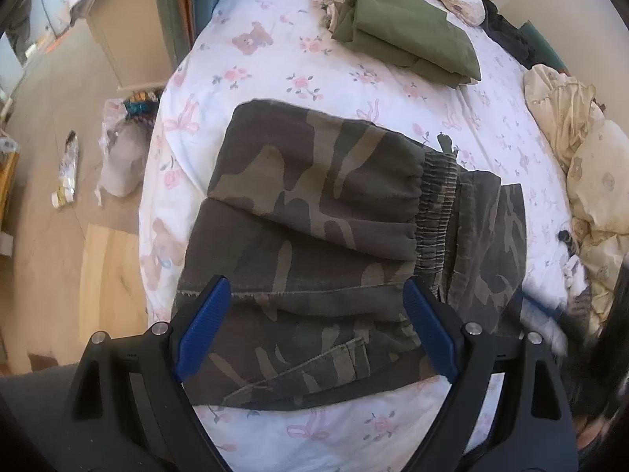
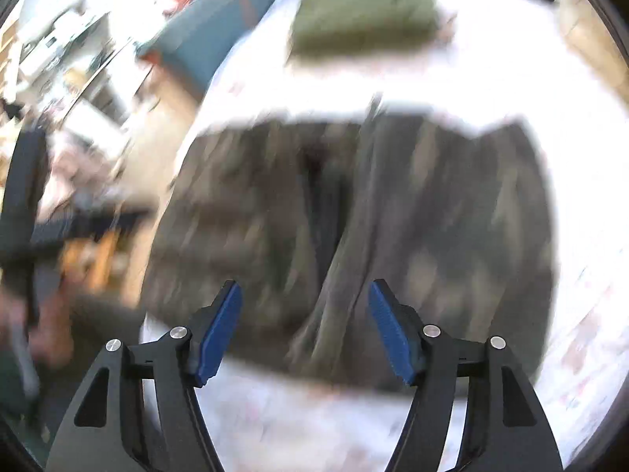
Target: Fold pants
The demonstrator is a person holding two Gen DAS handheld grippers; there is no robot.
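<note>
Camouflage pants [image 1: 322,236] lie folded on a white floral bedsheet [image 1: 275,63], legs doubled over with the elastic waistband toward the right. My left gripper [image 1: 316,295] is open, its blue pads spread wide just above the pants' near part, holding nothing. In the right wrist view, which is blurred by motion, the same pants [image 2: 354,216] fill the middle. My right gripper [image 2: 304,299] is open above their near edge, empty.
A folded olive-green garment [image 1: 405,31] lies further back on the bed, also in the right wrist view [image 2: 361,15]. Cream bedding [image 1: 582,165] is piled at the right. The bed's left edge drops to a floor with a plastic bag [image 1: 122,157] and a cabinet [image 1: 125,39].
</note>
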